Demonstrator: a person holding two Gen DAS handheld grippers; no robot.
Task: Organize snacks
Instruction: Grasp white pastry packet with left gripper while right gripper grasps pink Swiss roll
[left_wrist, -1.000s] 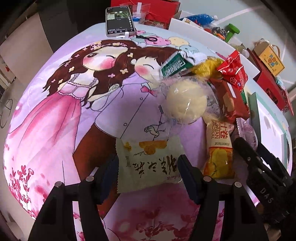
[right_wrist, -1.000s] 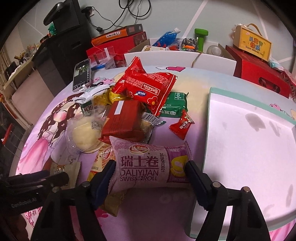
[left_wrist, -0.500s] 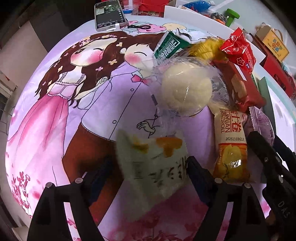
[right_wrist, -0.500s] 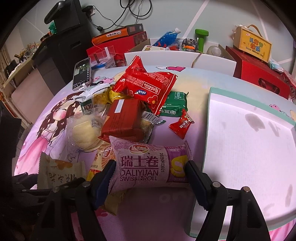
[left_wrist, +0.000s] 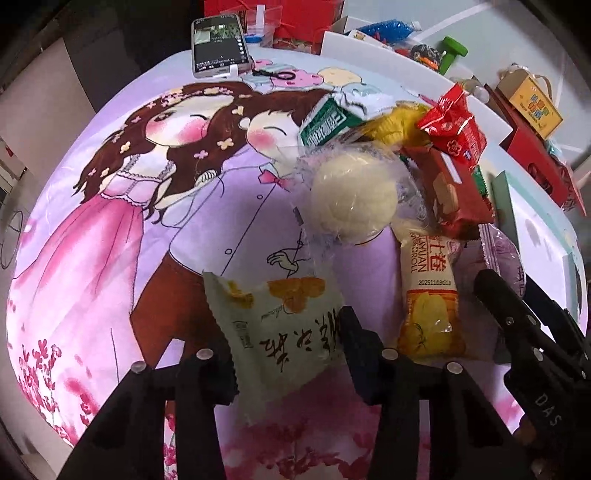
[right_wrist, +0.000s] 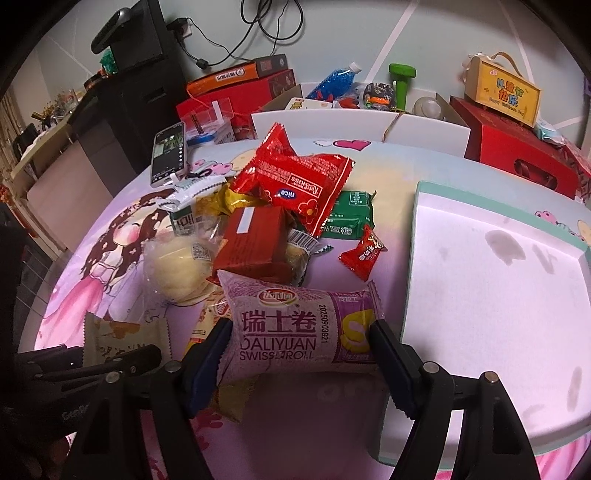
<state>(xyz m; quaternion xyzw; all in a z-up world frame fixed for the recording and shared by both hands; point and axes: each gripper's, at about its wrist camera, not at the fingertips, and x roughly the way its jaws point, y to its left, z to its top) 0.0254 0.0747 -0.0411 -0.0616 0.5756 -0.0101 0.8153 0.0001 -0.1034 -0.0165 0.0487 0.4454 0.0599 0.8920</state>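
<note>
A pale green snack packet (left_wrist: 280, 328) with yellow pastry pictures sits tilted between the fingers of my left gripper (left_wrist: 288, 343). The jaws are closing and both pads press its sides. The same packet (right_wrist: 122, 334) and gripper show at the lower left of the right wrist view. My right gripper (right_wrist: 299, 350) is shut on a purple Swiss roll packet (right_wrist: 295, 328), held crosswise just left of the white tray (right_wrist: 498, 277) with its teal rim. Its black fingers (left_wrist: 517, 317) reach in at the right of the left wrist view.
A heap of snacks lies on the cartoon tablecloth: a wrapped round bun (left_wrist: 352, 195), a yellow Swiss roll (left_wrist: 430, 295), a red-brown pack (right_wrist: 255, 240), a red pack (right_wrist: 295, 181), a green pack (right_wrist: 351, 214) and a small red candy (right_wrist: 364, 253). A phone (left_wrist: 219, 44) and boxes stand behind.
The left jaws spread, the pale green packet tipped up between them, and they have closed in on its sides. The right gripper and its purple packet have stayed put.
</note>
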